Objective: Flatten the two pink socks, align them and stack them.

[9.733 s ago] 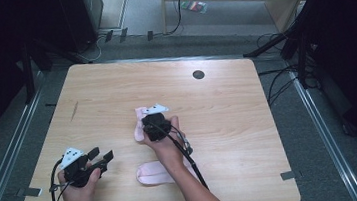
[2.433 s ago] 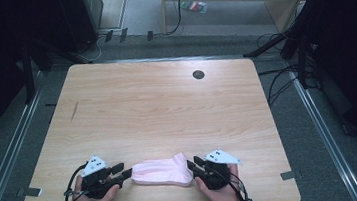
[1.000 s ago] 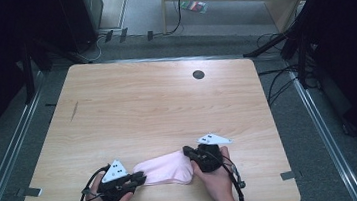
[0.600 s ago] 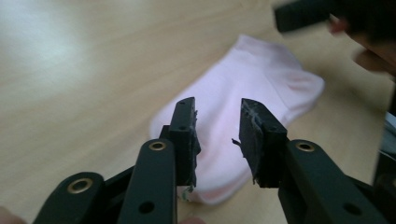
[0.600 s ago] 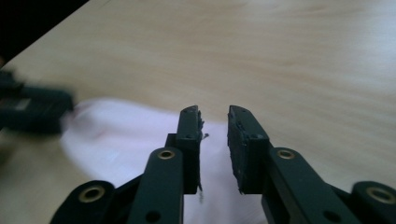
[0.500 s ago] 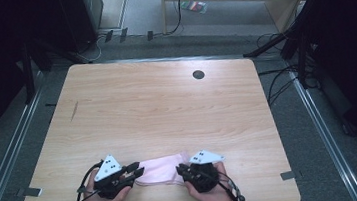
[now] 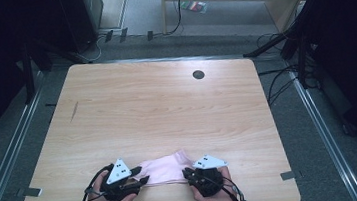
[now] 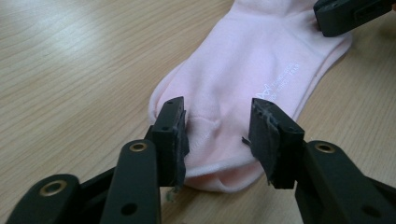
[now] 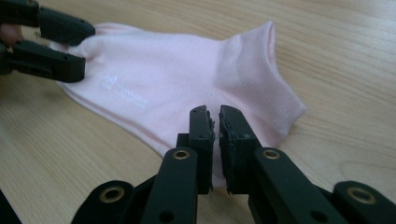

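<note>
A: What has changed since the earlier frame?

B: The left tool [image 8: 217, 135] has just been opening; its pads now stand apart, straddling the toe end of the pink sock [image 8: 254, 79] without pressing it. The right tool [image 9: 215, 122] has shifted inward.

A: State of the right tool?

B: Narrow, nearly closed, pinching the sock's edge near the cuff. The sock [image 7: 163, 168] lies flat on the worktop [image 7: 157, 107], near its front edge, between both tools.

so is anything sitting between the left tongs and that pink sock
Nothing visible does. The left tongs have just been opening, and their jaws straddle one end of the flat pink cotton sock with no other object between them. The right tongs pinch the sock's opposite end.
</note>
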